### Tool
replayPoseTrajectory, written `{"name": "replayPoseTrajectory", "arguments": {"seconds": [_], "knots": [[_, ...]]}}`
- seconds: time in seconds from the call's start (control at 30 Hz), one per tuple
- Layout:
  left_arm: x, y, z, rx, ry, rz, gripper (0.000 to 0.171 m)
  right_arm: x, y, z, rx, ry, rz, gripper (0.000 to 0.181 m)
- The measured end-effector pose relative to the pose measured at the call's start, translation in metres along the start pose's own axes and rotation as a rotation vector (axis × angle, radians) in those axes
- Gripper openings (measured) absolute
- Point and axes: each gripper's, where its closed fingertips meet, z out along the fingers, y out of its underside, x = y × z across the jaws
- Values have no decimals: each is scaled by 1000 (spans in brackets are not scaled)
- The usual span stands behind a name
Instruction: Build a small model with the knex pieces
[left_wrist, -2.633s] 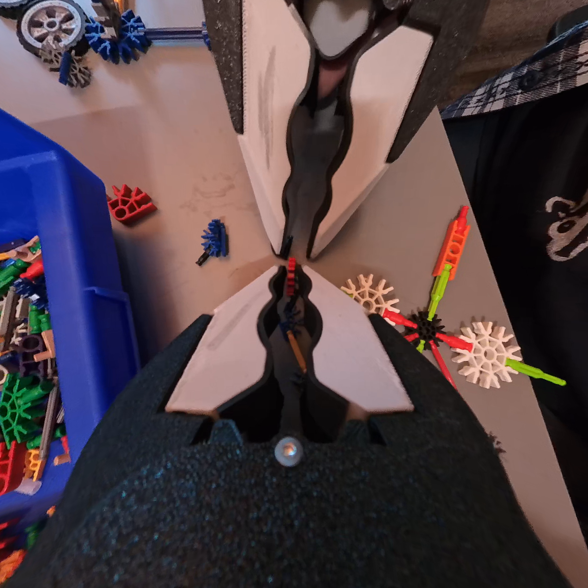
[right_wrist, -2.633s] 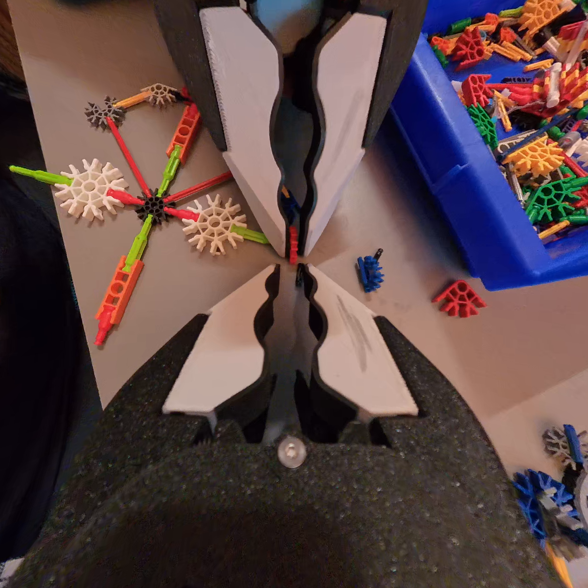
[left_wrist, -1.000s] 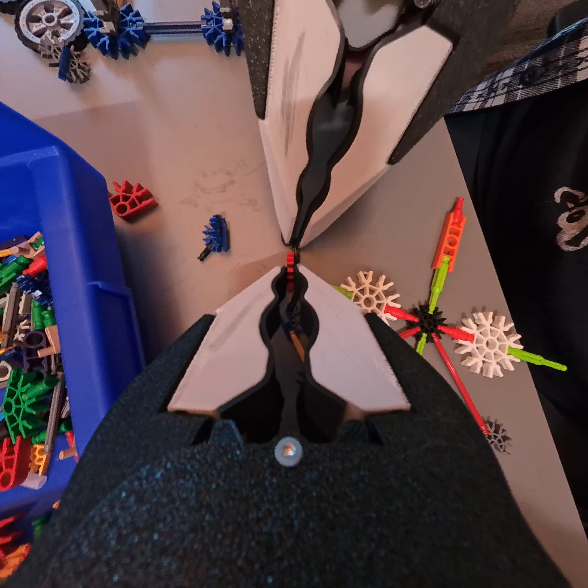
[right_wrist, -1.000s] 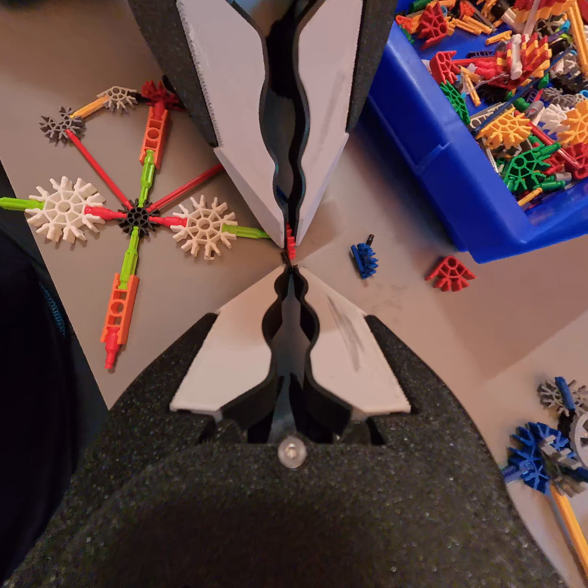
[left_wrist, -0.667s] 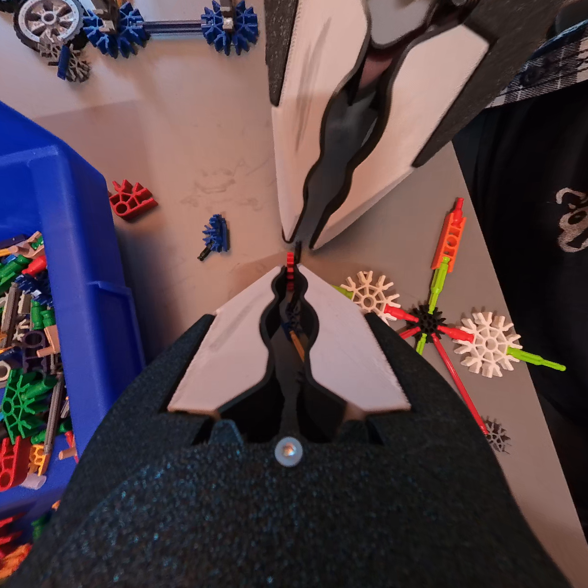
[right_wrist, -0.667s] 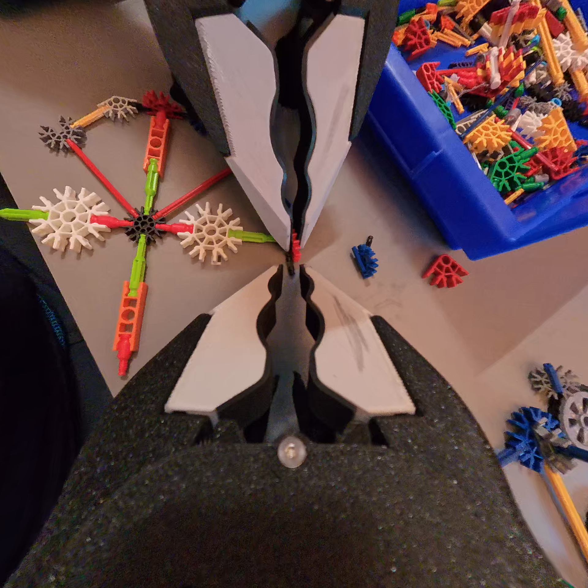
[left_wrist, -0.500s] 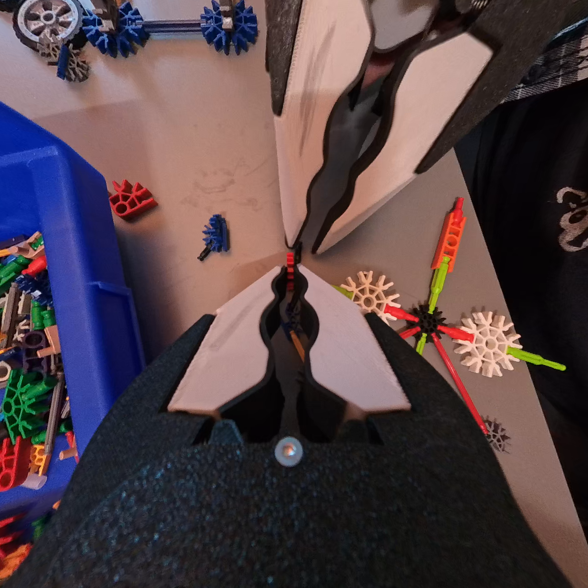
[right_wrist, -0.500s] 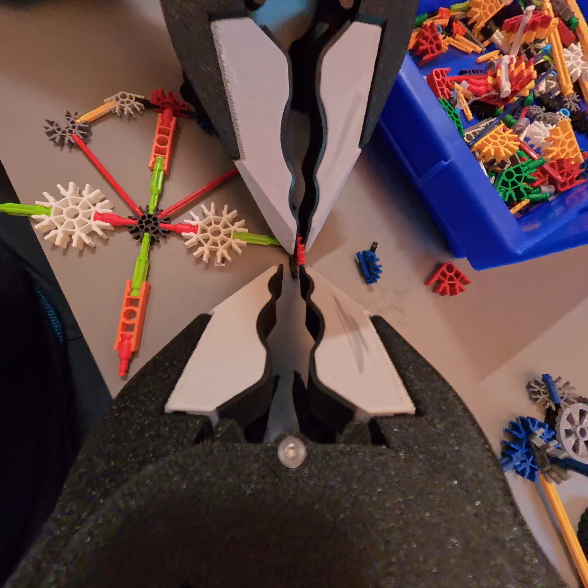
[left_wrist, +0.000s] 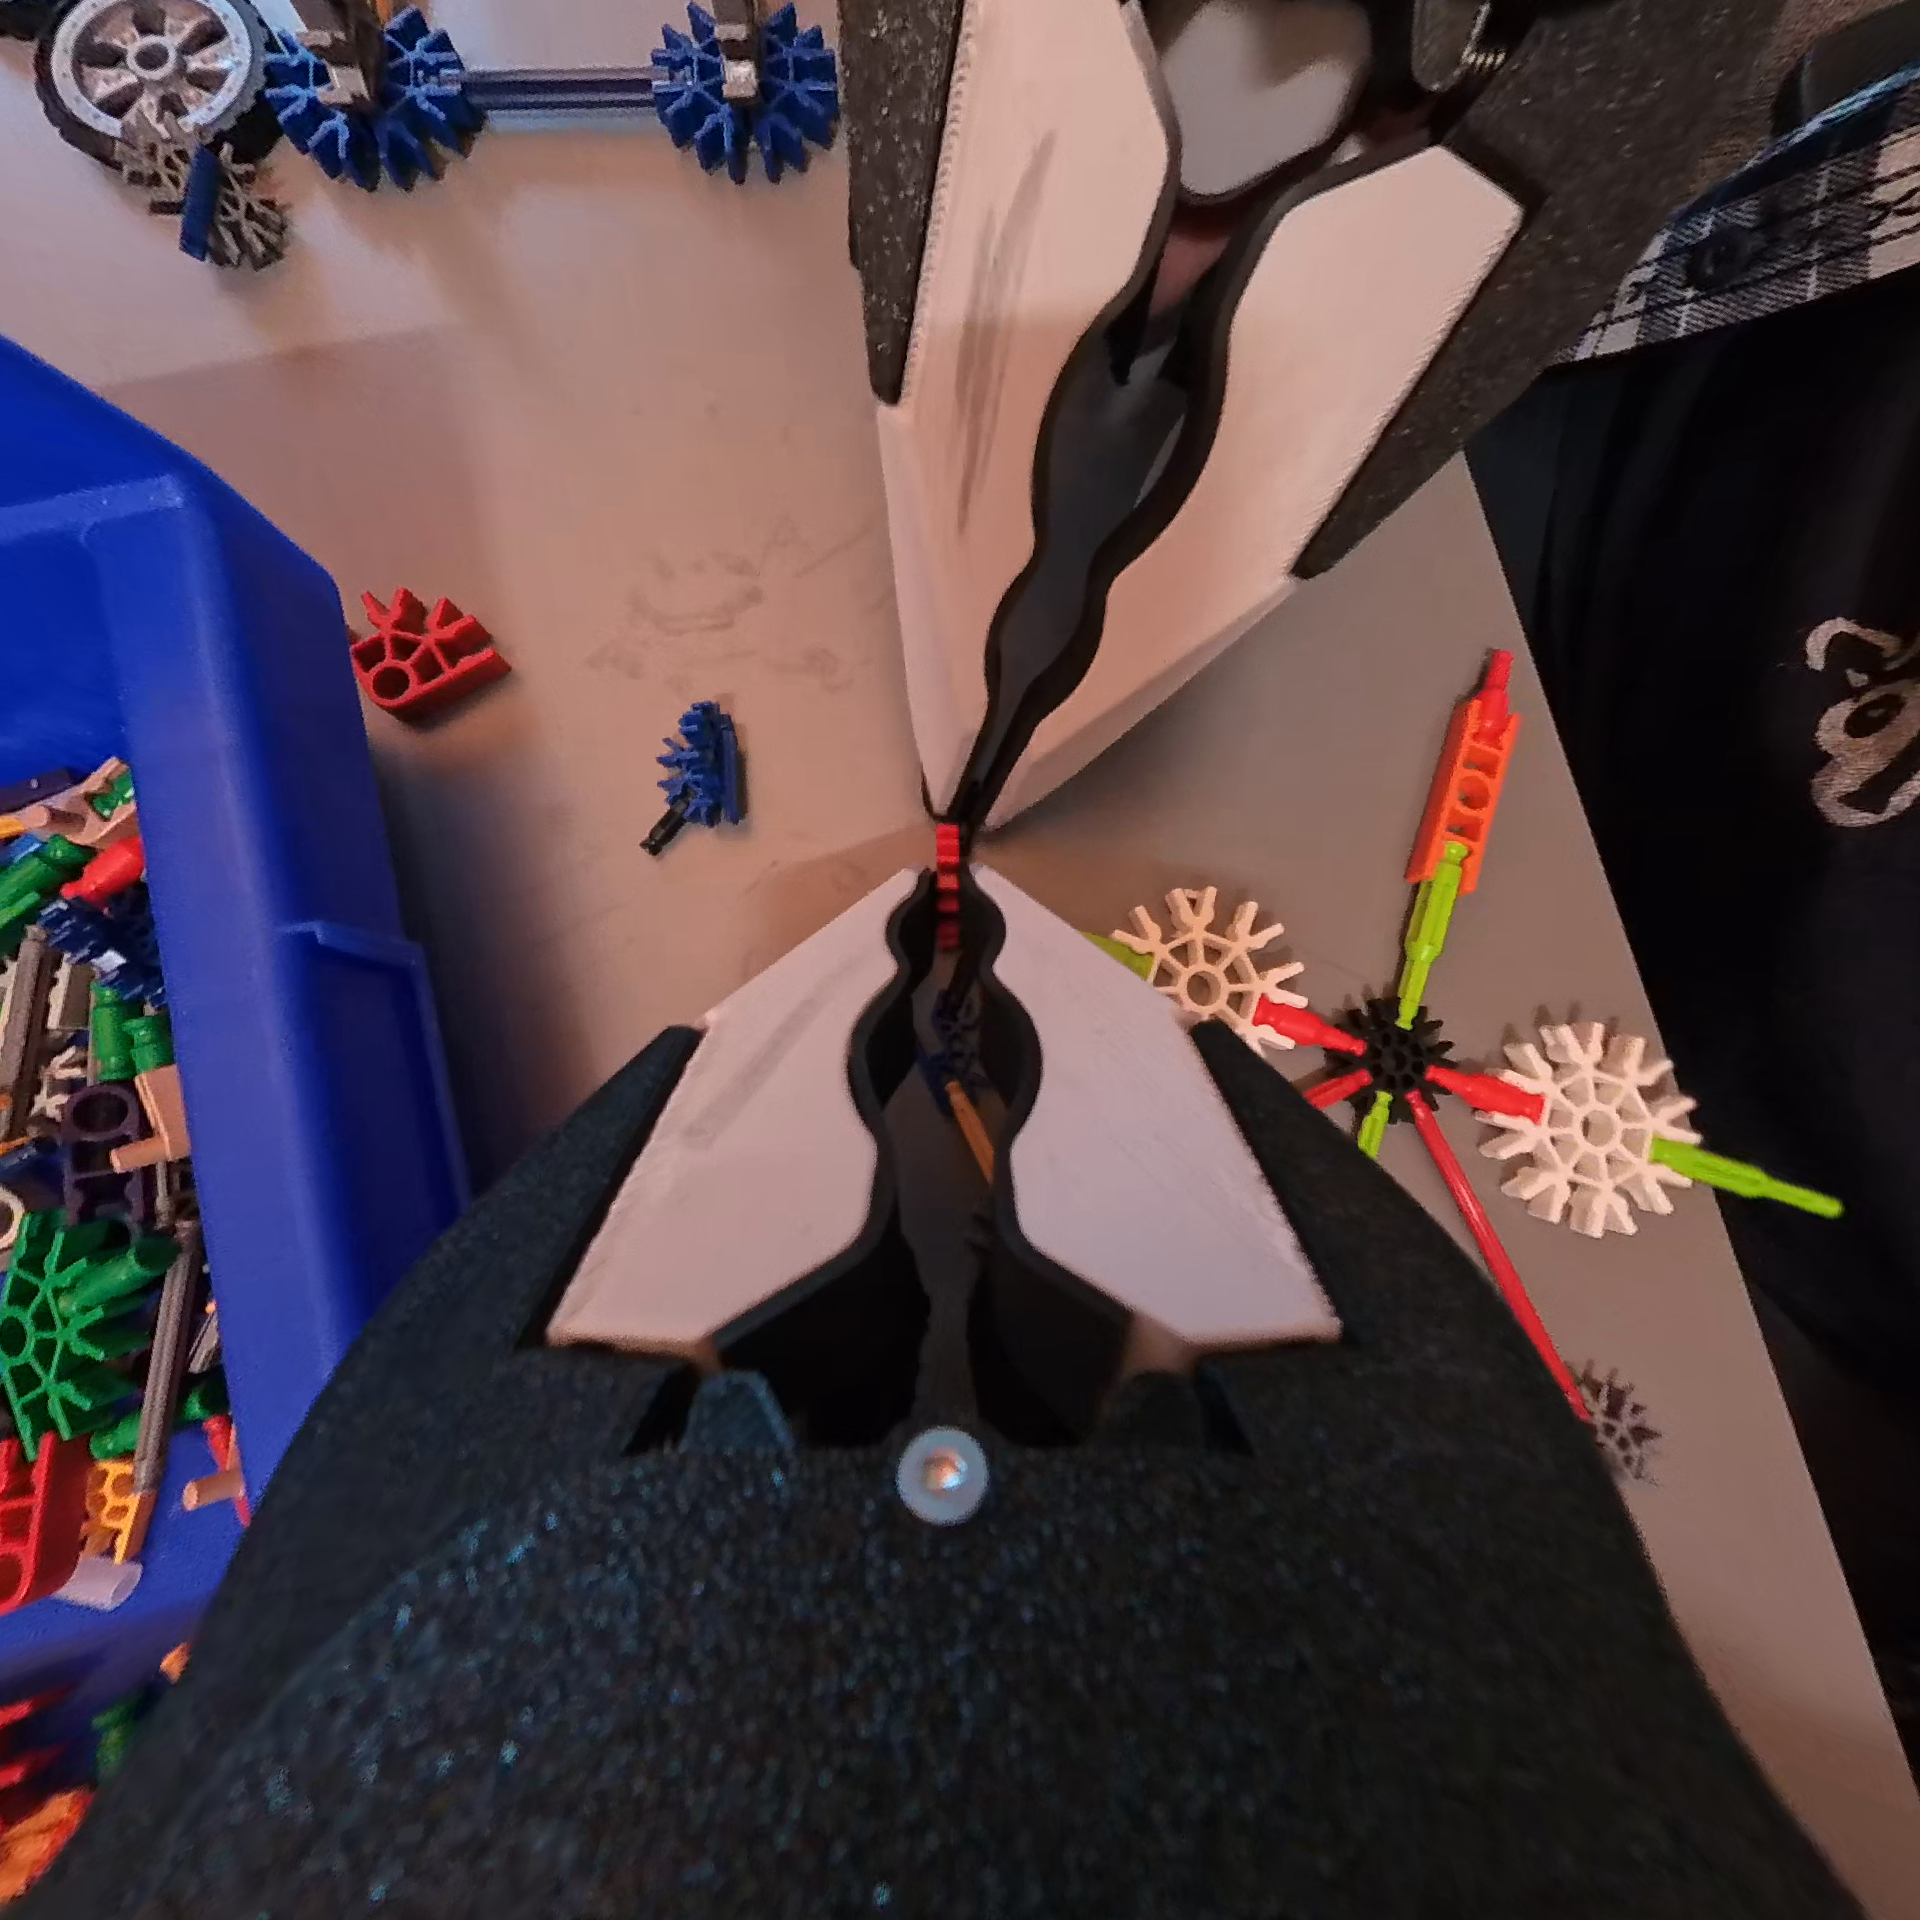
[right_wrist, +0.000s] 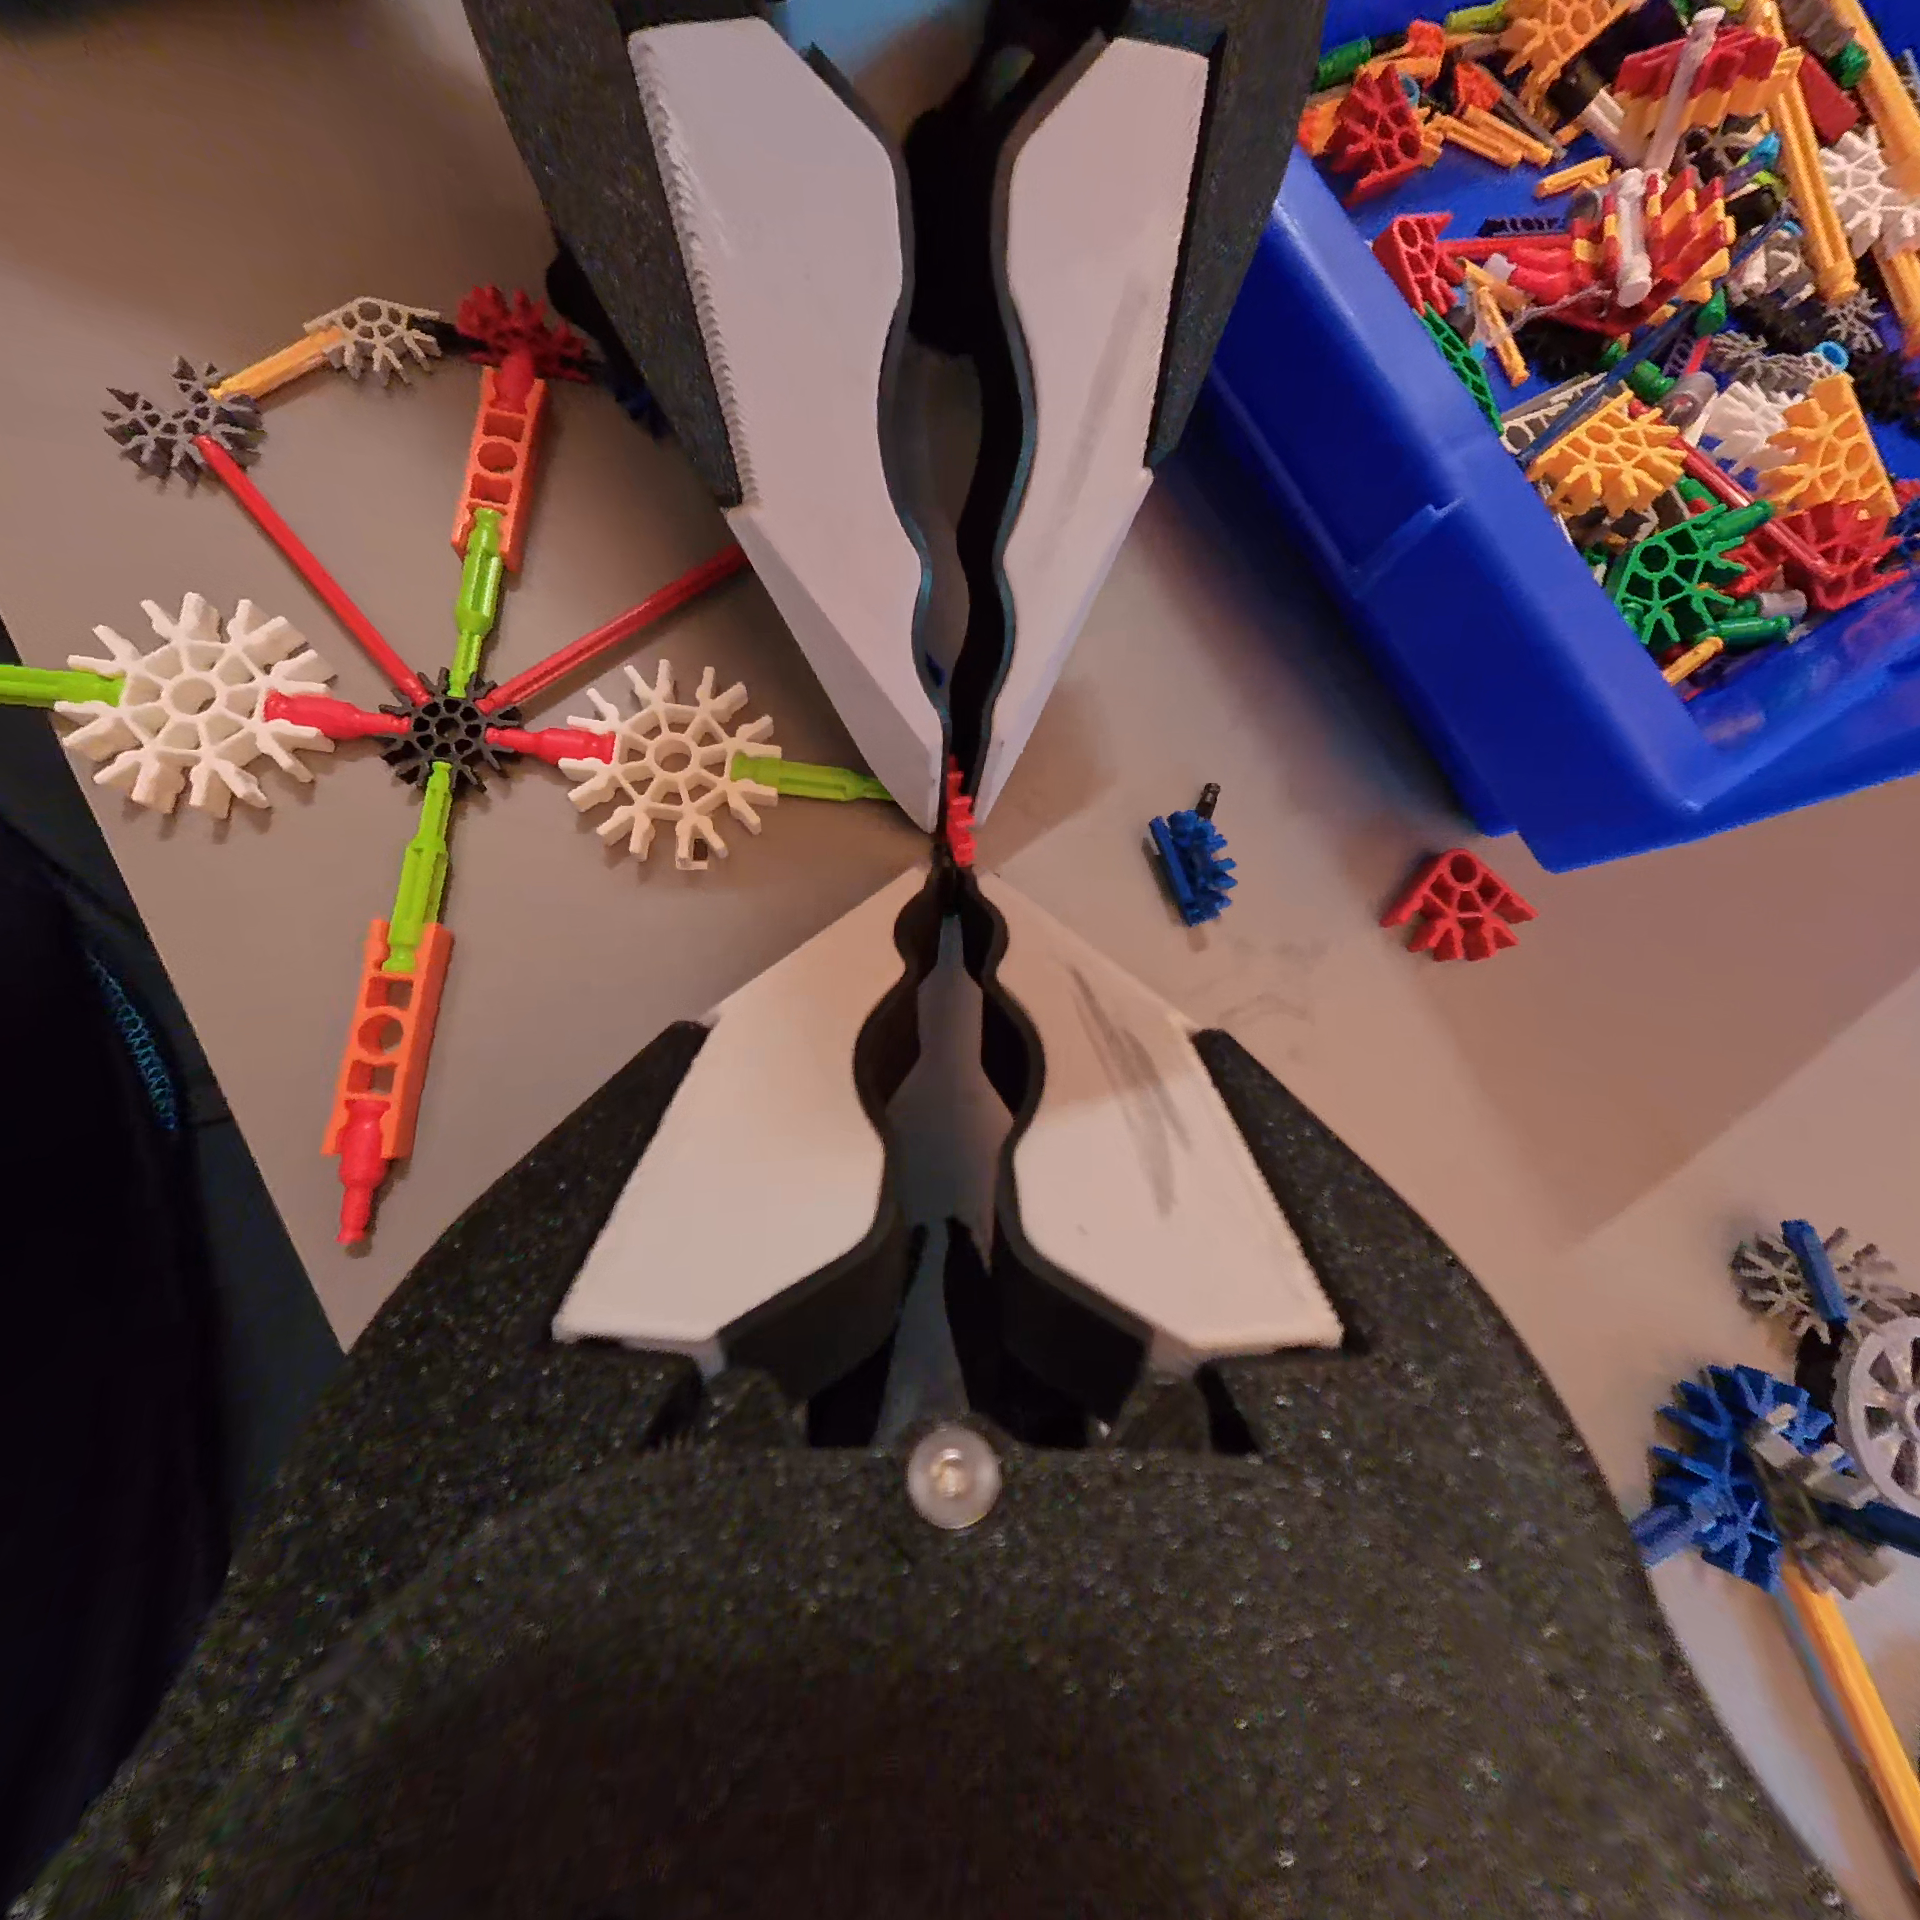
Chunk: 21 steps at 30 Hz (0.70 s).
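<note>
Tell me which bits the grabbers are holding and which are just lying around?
In the grippers: left gripper shut on red connector; right gripper shut on small black piece.
Lying about: spoked build, loose blue connector, red wedge, blue bin, wheeled build.

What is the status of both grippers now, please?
Left gripper shut on red connector. Right gripper shut on small black piece, tip to tip. Nothing between them.

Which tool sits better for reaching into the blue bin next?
Left, probably: the blue bin lies alongside the left tool; the right tool sees it farther off. Both shut: left on a red connector, right on a dark piece.
</note>
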Motion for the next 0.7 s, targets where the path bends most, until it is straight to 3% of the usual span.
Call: {"name": "replayPoseTrajectory", "arguments": {"seconds": [0.7], "knots": [[1,-1,0,5,1,6,2,3,-2,4,-8,64,15,6]]}}
